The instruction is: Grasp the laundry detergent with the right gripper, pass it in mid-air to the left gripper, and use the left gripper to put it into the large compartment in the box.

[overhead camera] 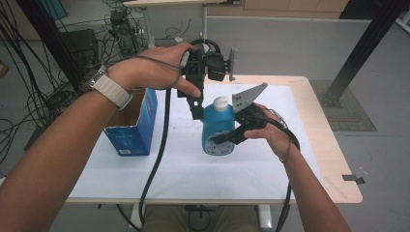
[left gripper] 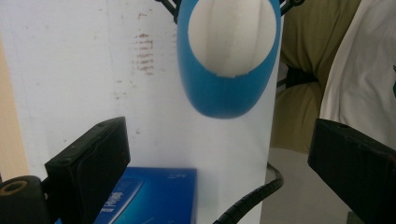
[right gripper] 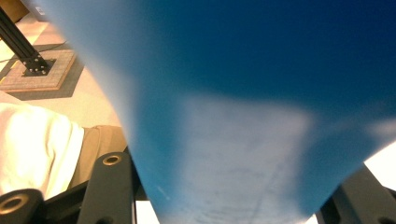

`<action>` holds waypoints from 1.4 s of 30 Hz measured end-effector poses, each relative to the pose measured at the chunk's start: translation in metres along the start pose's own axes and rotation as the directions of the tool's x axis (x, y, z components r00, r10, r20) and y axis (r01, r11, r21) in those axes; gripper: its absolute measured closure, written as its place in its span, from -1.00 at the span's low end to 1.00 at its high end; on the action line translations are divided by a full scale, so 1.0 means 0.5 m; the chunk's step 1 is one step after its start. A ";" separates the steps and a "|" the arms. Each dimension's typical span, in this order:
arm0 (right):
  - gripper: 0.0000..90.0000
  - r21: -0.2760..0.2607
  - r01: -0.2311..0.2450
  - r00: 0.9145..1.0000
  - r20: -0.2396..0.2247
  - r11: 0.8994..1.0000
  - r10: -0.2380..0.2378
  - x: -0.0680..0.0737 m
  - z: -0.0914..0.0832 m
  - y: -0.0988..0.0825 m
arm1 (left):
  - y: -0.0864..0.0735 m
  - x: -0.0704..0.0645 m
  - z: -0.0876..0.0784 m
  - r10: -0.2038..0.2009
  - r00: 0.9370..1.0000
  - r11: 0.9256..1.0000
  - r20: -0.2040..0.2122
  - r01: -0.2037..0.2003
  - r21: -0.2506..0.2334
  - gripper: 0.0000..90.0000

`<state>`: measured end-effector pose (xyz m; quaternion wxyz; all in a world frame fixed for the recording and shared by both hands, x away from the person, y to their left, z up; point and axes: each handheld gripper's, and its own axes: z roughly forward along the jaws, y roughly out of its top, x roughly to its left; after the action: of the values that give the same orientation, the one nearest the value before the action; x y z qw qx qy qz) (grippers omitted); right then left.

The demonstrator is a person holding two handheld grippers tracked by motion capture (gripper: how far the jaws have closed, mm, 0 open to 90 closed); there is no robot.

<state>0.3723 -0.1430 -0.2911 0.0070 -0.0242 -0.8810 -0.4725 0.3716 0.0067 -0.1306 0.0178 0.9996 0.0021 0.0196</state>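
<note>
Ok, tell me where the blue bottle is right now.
In the high view the blue bottle stands upright mid-table on the white sheet, right of the blue box, clamped by the right gripper, with the left gripper above it.

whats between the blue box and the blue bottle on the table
In the high view, the left gripper's black cable hangs across the gap between the blue box and the blue bottle; beneath it is bare white table cover.

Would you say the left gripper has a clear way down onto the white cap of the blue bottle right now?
Probably yes. The left gripper hangs just above and beside the white cap with jaws open, nothing lies between them, and the right gripper holds the blue bottle lower, around its body.
</note>
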 end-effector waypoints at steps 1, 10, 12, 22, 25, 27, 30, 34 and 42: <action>-0.02 -0.001 0.000 1.000 -0.001 1.000 0.000 0.000 0.000 0.000 | 0.003 -0.001 0.001 0.000 1.000 1.000 0.000 0.000 -0.005 -0.87; -0.02 -0.004 -0.009 1.000 -0.004 1.000 0.009 0.001 0.001 -0.005 | 0.020 -0.005 0.012 0.013 1.000 1.000 0.001 -0.013 -0.024 -0.87; -0.02 -0.003 -0.007 1.000 -0.003 1.000 0.007 0.002 0.003 -0.006 | 0.023 -0.007 0.018 0.009 1.000 1.000 0.013 -0.008 -0.024 -0.87; -0.02 0.002 -0.017 1.000 -0.013 1.000 0.017 0.001 0.014 -0.010 | 0.033 -0.004 0.036 0.007 1.000 0.999 0.016 -0.006 -0.036 -0.86; -0.02 0.002 -0.017 1.000 -0.012 1.000 0.017 0.001 0.015 -0.009 | 0.035 -0.003 0.037 0.007 1.000 0.999 0.018 -0.006 -0.041 -0.86; -0.02 0.001 -0.015 1.000 -0.013 1.000 0.015 0.001 0.015 -0.009 | 0.036 -0.002 0.038 0.009 1.000 0.999 0.018 -0.008 -0.046 -0.86; -0.02 0.003 -0.013 1.000 -0.014 1.000 0.013 0.001 0.016 -0.009 | 0.036 0.000 0.040 0.008 1.000 0.999 0.019 -0.007 -0.051 -0.86; -0.02 0.008 -0.013 1.000 -0.018 1.000 0.013 0.002 0.018 -0.008 | 0.038 0.002 0.045 0.007 1.000 0.998 0.021 -0.006 -0.058 -0.86; -0.02 0.006 -0.016 1.000 -0.022 1.000 0.016 0.002 0.022 -0.006 | 0.036 0.003 0.053 -0.003 1.000 0.997 0.026 0.005 -0.079 -0.86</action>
<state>0.3713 -0.1356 -0.2995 0.0207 -0.0258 -0.8819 -0.4702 0.3744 -0.0123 -0.1566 0.0572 0.9983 0.0030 0.0067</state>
